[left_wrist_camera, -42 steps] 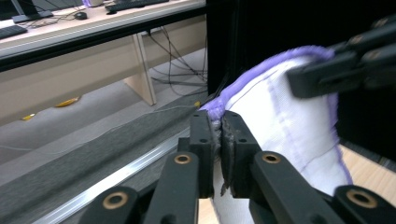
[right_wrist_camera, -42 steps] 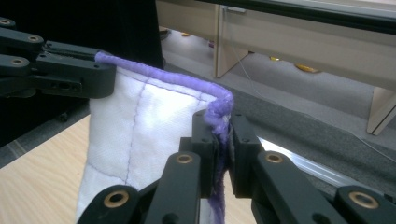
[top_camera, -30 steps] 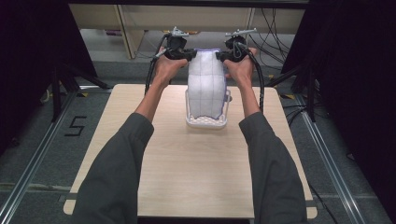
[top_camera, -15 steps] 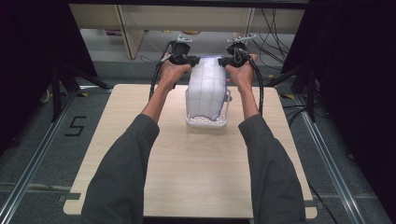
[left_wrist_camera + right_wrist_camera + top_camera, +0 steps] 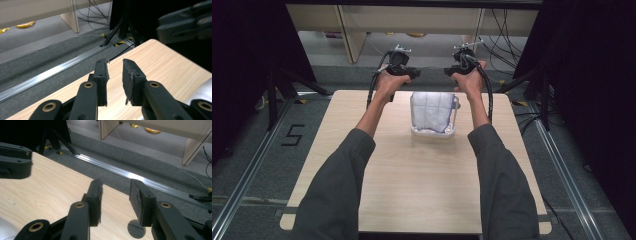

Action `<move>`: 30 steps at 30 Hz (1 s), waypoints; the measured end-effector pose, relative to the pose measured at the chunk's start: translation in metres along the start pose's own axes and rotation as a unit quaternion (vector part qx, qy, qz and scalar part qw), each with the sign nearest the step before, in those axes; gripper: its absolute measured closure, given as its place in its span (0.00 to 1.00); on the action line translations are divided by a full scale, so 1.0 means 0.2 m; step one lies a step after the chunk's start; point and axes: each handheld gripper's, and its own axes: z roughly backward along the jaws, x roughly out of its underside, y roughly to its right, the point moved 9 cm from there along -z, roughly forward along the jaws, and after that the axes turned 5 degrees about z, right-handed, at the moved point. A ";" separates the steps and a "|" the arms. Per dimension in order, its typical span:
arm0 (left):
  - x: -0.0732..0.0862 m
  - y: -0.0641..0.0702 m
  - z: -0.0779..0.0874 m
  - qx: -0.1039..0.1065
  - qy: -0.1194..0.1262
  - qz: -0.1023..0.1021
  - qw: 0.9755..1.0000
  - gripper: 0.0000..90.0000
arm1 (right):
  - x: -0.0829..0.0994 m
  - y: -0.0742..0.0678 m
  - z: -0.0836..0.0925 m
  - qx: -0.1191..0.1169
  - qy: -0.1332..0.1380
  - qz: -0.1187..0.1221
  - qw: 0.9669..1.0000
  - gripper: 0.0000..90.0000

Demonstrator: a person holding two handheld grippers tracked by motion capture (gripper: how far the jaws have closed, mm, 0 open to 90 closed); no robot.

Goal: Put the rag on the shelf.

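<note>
A clear plastic container (image 5: 434,116) stuffed with a white quilted cloth (image 5: 432,111) stands on the wooden desk (image 5: 412,190), just above the middle of the high view. The left gripper (image 5: 410,75) and right gripper (image 5: 451,71) hover above its far end, tips facing each other. Both pairs of jaws have just been opening and now stand parted with nothing between them.

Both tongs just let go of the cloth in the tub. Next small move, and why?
Probably draw both tongs back toward the person. The left tongs and right tongs have just been opening with nothing between the jaws, above the far edge of the light wooden table. The white quilted cloth already sits in the clear plastic tub.
</note>
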 end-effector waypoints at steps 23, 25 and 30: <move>0.17 0.02 0.40 0.036 -0.018 -0.006 0.999 0.55 | 0.10 -0.07 0.31 -0.040 -0.003 0.003 0.999 0.58; 0.20 0.03 0.42 0.042 -0.020 -0.006 0.999 0.53 | 0.11 -0.08 0.35 -0.049 -0.003 0.004 0.999 0.56; 0.26 0.05 0.47 0.050 -0.021 -0.006 0.999 0.51 | 0.17 -0.13 0.40 -0.053 -0.017 0.005 0.998 0.53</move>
